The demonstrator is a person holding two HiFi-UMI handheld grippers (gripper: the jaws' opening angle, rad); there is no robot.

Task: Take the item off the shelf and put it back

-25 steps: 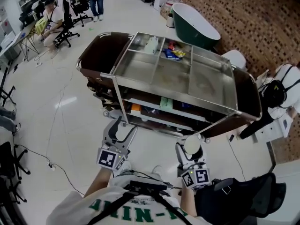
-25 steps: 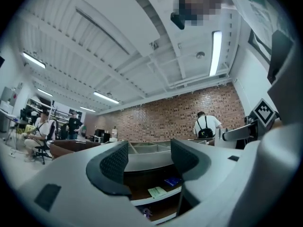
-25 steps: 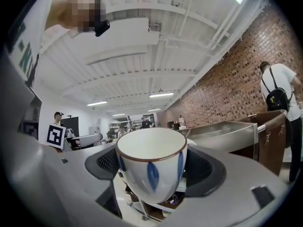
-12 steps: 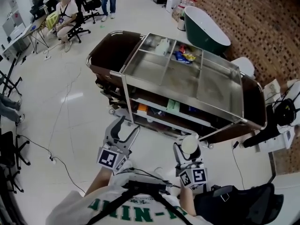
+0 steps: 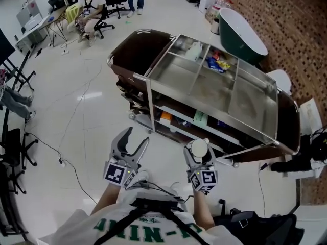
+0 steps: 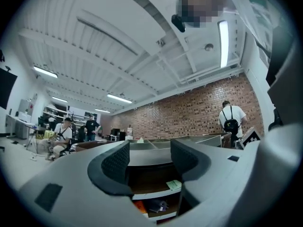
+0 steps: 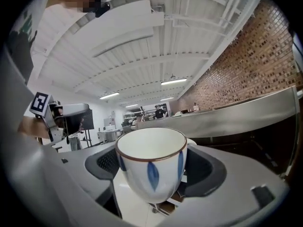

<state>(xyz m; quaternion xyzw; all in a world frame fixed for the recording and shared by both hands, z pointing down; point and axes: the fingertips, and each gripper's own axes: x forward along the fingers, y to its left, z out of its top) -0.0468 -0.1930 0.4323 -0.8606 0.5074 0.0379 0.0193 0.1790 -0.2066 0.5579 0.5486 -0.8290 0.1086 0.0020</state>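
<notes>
My right gripper (image 5: 198, 150) is shut on a white cup (image 7: 151, 167) with blue leaf marks and a brown rim; the cup (image 5: 198, 148) stands upright between the jaws. It hangs over the floor just in front of the steel cart (image 5: 232, 128), near its lower shelf (image 5: 189, 128). My left gripper (image 5: 131, 143) is open and empty, level with the right one and further left. In the left gripper view the cart's lower shelves (image 6: 161, 193) show between the open jaws, with a green packet (image 6: 173, 184) on one.
The cart's top tray (image 5: 179, 73) holds a few snack packets (image 5: 218, 64) at its far side. A dark green tub (image 5: 240, 29) stands beyond it by the brick wall. People sit and stand at desks (image 5: 92, 4) at the far left. Cables (image 5: 66, 162) cross the floor.
The view has shifted, and the cart now lies further right and lower in the frame. Both grippers sit a little higher and closer together. The cup stays gripped.
</notes>
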